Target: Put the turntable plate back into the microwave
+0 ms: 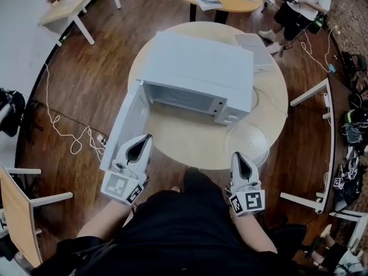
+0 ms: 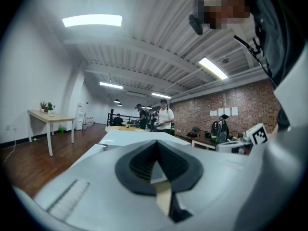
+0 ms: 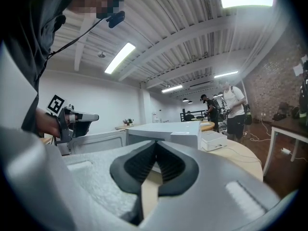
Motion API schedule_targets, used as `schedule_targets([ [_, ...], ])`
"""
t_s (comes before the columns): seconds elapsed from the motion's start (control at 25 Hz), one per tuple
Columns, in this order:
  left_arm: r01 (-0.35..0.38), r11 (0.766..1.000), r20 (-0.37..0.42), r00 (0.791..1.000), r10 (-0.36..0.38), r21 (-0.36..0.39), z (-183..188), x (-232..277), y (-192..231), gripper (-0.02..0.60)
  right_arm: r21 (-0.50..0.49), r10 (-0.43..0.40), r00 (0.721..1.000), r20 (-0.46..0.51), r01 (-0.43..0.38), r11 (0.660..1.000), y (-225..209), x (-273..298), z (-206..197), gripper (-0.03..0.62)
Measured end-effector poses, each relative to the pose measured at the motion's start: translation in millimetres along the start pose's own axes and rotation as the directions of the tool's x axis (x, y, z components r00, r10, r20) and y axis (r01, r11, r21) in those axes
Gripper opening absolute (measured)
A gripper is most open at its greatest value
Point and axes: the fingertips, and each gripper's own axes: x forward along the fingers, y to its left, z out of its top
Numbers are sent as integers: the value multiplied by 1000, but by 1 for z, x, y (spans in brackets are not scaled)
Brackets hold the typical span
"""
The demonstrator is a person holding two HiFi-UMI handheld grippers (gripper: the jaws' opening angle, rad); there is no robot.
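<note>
**Hand-held grippers closed and empty; plate lying out in front of the microwave**

Left hand-held gripper (image 1: pixel 147 138): jaws together, empty; its own view shows the same (image 2: pixel 155 144). Right hand-held gripper (image 1: pixel 236 155): jaws also together, empty (image 3: pixel 155 146).

Microwave (image 1: pixel 195 68): sits mid-surface, mouth toward the person. Door (image 1: pixel 123 125) is swung wide open on the microwave's left side and stands out toward the person. Its free end appears to run past the rim of the round surface (image 1: pixel 172 140). Cavity (image 1: pixel 183 98) is open; its inside is mostly hidden under the roof.

Turntable plate (image 1: pixel 247 144): clear glass, flat on the surface. It lies just off the microwave's front right corner, on the person's side. Its outer edge lies close to the surface's rim.

Left hand-held gripper is out in front of the microwave, beside the door's free end. Its tips overlap the door's edge in the head view; contact not readable. Right hand-held gripper is in front of the microwave's right corner, tips at the plate's near rim; touching or apart, cannot tell.

Room to move: a bare stretch of surface runs straight out from the microwave's mouth, between door and plate. White box (image 1: pixel 256 50) sits just beside the microwave's rear right corner. Cable (image 1: pixel 63 131) lies loose on the floor (image 1: pixel 92 79) on the microwave's door side.
</note>
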Motion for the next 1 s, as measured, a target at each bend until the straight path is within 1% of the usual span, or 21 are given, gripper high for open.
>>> schedule_targets([
  [0.2, -18, 1000, -15, 1000, 18, -17, 11, 31, 11, 6, 33, -2, 1000, -3, 2, 999, -25, 24, -1, 2],
  [0.44, -53, 999, -38, 998, 53, -2, 20, 56, 25, 6, 53, 21, 999, 30, -23, 998, -41, 50, 5, 2],
  [0.6, -66, 998, -23, 998, 67, 6, 30, 75, 26, 6, 32, 43, 998, 50, -45, 998, -54, 61, 15, 2],
  [0.68, -68, 998, -14, 998, 68, 8, 33, 82, 27, 6, 31, 40, 998, 48, -42, 999, -60, 65, 17, 2],
  [0.8, -45, 999, -17, 999, 46, 6, 37, 93, 27, 6, 39, 14, 999, 45, -16, 999, -66, 66, 18, 2],
  [0.92, -2, 1000, -29, 1000, 2, 14, 35, 101, 25, 6, 32, -19, 998, 52, 17, 999, -67, 60, 20, 2],
  [1.0, 32, 999, -28, 999, -32, 16, 34, 112, 24, 6, 31, -56, 997, 51, 54, 998, -72, 55, 19, 2],
])
